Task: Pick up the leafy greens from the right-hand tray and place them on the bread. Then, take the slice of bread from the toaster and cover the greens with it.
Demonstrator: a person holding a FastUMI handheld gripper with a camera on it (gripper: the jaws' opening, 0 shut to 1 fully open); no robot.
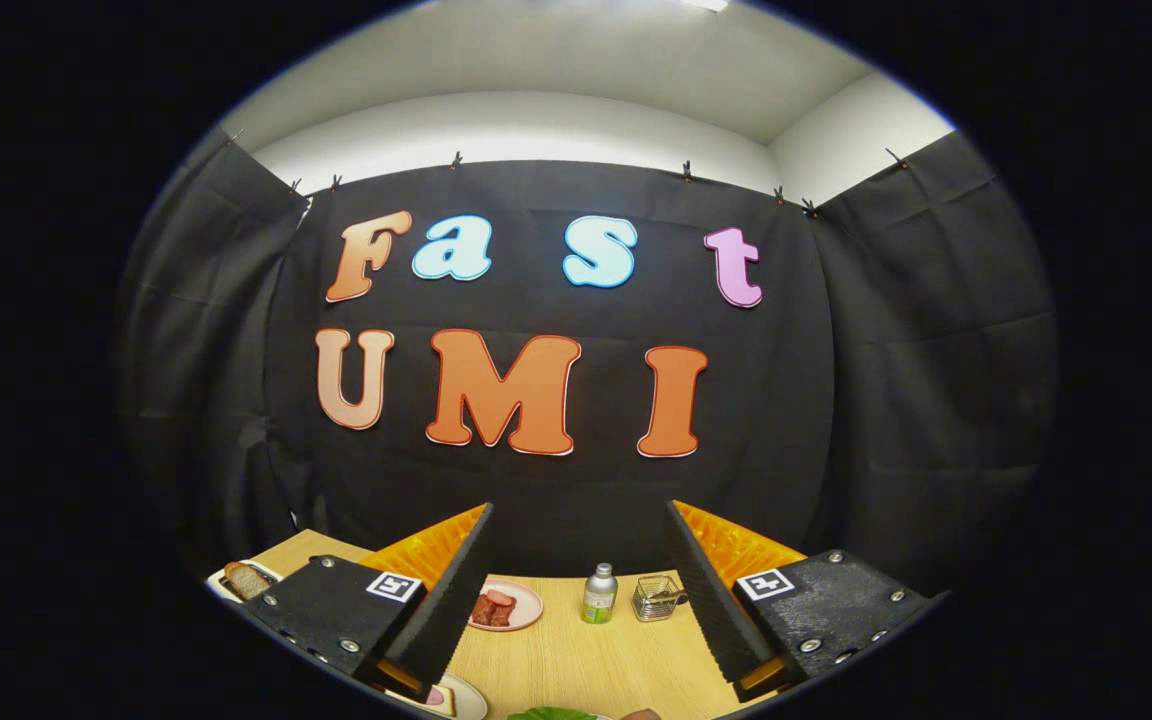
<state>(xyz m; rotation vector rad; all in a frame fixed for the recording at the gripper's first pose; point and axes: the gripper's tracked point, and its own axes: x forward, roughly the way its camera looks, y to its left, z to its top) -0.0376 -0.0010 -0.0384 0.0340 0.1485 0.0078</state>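
My gripper (578,560) is open, its two fingers spread wide and raised above the wooden table (576,655), with nothing between them. Below and between the fingers, at the near edge of the table, a bit of the leafy greens (551,714) peeks into sight. To the left of the greens, close under the left finger, lies a plate (461,698) with a slice of bread on it. Beyond the left finger, at the table's far left, a brown bread slice (246,578) stands in a white toaster.
A pink plate (508,605) with pieces of meat sits far ahead between the fingers. A small green-labelled bottle (599,594) and a small wire basket (658,597) stand beside it, near the black cloth wall.
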